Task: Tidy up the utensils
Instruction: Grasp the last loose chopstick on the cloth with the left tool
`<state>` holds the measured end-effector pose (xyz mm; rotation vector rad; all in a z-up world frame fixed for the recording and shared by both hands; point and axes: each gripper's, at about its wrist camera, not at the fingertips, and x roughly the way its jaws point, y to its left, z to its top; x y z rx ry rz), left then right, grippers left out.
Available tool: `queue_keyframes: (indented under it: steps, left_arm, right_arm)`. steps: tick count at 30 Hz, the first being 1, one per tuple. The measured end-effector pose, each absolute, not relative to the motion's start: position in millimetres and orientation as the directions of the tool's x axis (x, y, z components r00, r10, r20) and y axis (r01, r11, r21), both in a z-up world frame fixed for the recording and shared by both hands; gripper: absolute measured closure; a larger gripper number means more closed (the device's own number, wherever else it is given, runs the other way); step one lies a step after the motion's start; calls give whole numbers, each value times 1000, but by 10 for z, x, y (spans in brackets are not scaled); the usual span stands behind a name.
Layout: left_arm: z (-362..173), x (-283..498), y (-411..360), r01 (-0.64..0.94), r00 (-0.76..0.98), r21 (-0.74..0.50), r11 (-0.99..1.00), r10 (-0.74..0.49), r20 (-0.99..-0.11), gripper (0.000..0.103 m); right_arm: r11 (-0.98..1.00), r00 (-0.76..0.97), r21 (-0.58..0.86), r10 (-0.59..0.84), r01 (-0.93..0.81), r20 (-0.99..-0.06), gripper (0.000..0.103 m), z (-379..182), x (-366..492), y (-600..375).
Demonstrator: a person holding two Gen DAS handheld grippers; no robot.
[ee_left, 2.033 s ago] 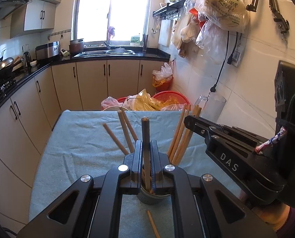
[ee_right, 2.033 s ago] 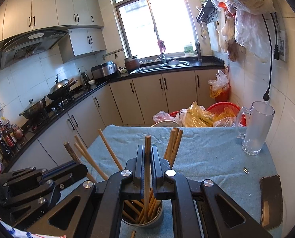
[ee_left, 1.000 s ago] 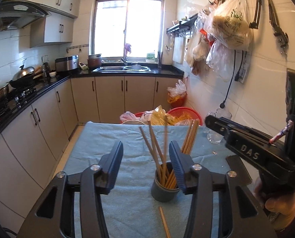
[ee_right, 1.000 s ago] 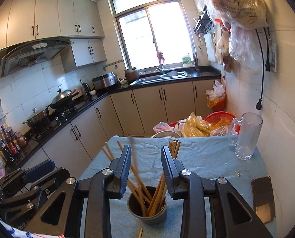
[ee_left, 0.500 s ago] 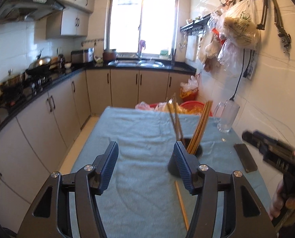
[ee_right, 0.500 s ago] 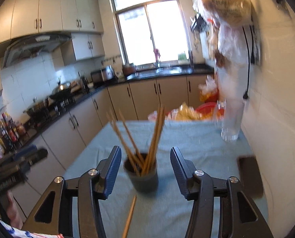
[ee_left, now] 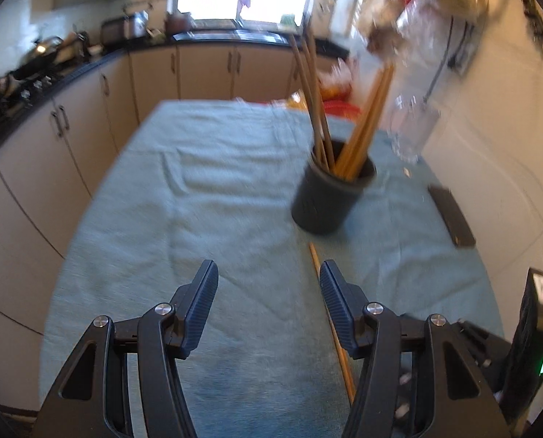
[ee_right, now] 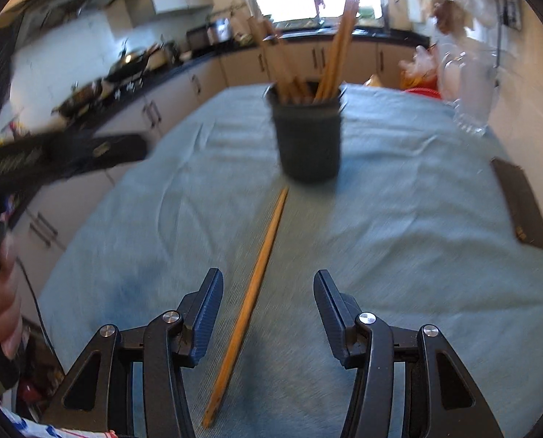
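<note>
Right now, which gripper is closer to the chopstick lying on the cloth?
Right. The right gripper is open with the loose chopstick running between its fingers, not pinched. The left gripper is also open, but the chopstick lies off to its right side, by one finger.

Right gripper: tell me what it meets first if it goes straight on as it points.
Probably the loose chopstick on the teal cloth, lying between the open right gripper jaws; depth is uncertain.

Table under teal cloth [ee_right: 399, 219]: dark cup [ee_right: 308, 138] of chopsticks, 1 loose chopstick [ee_right: 251, 292], glass mug [ee_right: 472, 98], phone [ee_right: 521, 204].
</note>
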<state>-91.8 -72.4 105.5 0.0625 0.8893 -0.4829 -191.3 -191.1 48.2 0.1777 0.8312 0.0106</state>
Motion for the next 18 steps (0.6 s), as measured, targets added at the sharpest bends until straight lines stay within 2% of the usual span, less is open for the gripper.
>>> queue_keyframes:
  steps: [3,5,6,9,12,15,18]
  left_arm:
    - [852,-828,-899,460,461,-150,875,-380,-802,48]
    - [723,-769,-1014,483,420,-152,863,-380,-824,59]
    - [664,-735,-1078,492,396,-153,857,-377,-837,65]
    - [529,-651,-1198,505,341,-178,845,-385,-858,66]
    - [444,-578,-1336,510,308,-190,839,-384,-870,66]
    - [376,-504,-1457,517,285,-192,834,-379,-880,66]
    - [311,-449,-1562,521,264,-192,832,-371,-891,66]
  right_arm:
    - [990,647,137,86,29,-758,47,335,-1899,-1786]
    - [993,635,114,78,16,-768,49,274,-1904,-1727]
    - [995,630,102,73,10,-773,53,242,-1910,-1703]
    - [998,610,68,49,7,-791,69,142,-1908,-1660]
    - [999,618,52,36,9,-785,72,137,-1913,-1671]
    - [998,620,57,39,10,-784,85,143,-1906,-1674]
    - [998,623,61,44,6,-781,91,143,-1912,-1673]
